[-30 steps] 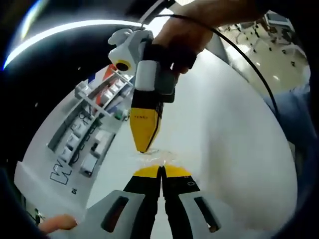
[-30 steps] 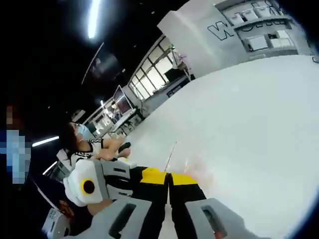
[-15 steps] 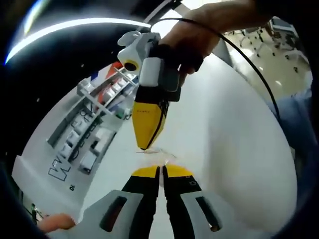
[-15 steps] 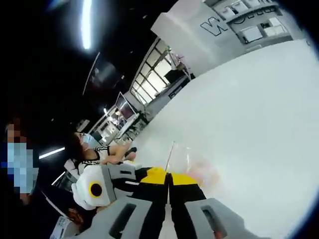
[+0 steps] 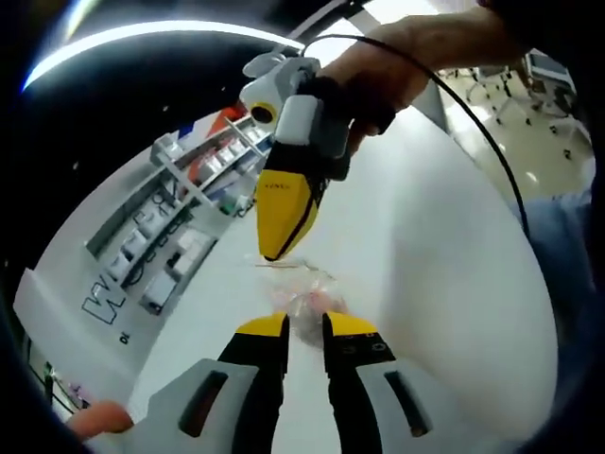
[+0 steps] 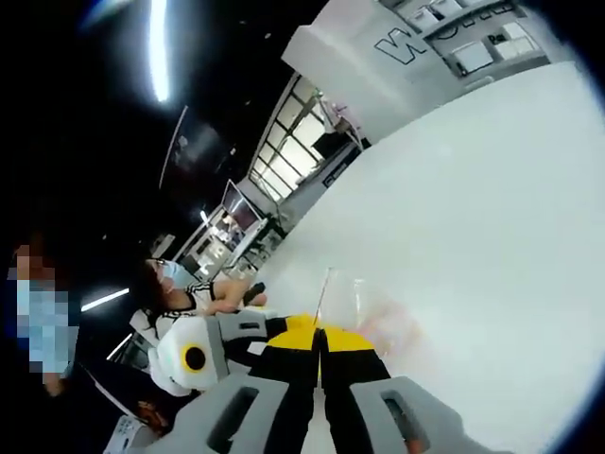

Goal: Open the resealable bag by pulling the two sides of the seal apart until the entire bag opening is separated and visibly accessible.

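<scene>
Left gripper point(image 5: 304, 328), seen in the left gripper view, has its two yellow-tipped jaws slightly parted, a narrow gap between them. The resealable bag point(image 5: 304, 301), clear and crinkled with something pinkish inside, sits right at that gap just above the tips; whether the jaws grip any film I cannot tell. Opposite, the right gripper point(image 5: 277, 251) comes down from above in a hand point(image 5: 378, 71), its yellow tips pressed together on the bag's upper edge. A white table point(image 5: 444, 284) lies beneath, and a white display board point(image 5: 142, 255) with dark lettering stands at its far side.

In the right gripper view, the right gripper point(image 6: 320, 333) shows its jaws squeezed together with the thin top edge of the bag point(image 6: 364, 310) rising from between them, so it is pinching one lip of the seal. The left gripper point(image 6: 213, 350) sits just beside it. The bag hangs over the table point(image 6: 492, 208), and a seated person point(image 6: 184, 293) shows in the background.

The risk, as I judge it, lies with the loosened left jaws: if they have no real hold on the opposite lip, any pull will simply drag the whole bag along with the right gripper and the seal will stay zipped. Slick film could also slip from the right pinch.
</scene>
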`<state>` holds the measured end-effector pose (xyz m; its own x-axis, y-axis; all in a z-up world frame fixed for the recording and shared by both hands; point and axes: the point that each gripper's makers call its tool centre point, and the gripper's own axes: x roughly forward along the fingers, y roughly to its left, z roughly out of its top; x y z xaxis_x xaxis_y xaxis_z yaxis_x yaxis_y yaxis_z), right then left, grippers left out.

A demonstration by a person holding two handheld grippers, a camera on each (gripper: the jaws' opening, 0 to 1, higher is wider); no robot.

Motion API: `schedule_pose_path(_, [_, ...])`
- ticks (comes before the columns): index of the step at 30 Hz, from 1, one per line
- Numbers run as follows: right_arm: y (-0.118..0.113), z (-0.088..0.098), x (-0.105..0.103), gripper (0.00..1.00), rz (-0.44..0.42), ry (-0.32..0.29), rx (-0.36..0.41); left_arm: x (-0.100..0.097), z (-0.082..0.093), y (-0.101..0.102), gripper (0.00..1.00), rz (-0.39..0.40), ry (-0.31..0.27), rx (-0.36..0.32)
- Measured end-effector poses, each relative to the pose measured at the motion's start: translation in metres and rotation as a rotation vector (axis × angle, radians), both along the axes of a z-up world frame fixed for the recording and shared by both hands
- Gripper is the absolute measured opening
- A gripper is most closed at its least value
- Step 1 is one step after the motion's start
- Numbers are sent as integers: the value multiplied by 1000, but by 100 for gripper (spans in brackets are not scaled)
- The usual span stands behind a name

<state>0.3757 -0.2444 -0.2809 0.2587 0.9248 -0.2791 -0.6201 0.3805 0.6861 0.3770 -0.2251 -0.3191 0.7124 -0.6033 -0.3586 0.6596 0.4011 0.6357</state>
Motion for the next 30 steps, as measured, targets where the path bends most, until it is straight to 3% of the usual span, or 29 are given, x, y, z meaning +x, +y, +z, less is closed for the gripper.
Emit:
schedule_pose_path(4, [0, -1, 1, 0, 1, -1, 0, -4, 3, 9, 17, 3, 79, -121])
schedule_pose_path(6, [1, 0, 0, 0, 4, -6, 3, -3, 8, 16, 18, 16, 127, -221])
schedule_pose_path(10, [4, 0, -4, 0, 14, -16, 1, 1, 16, 21, 27, 26, 283, -434])
schedule_pose_path(12, [5, 0, -5, 0, 14, -15, 5, 3, 24, 21, 27, 11, 320, -515])
schedule_pose_path(22, [4, -1, -5, 0, 12, -16, 7, 8, 30, 29, 27, 28, 303, -527])
schedule_pose_path(30, [5, -1, -3, 0, 11, -15, 9, 7, 35, 31, 32, 24, 330, -573])
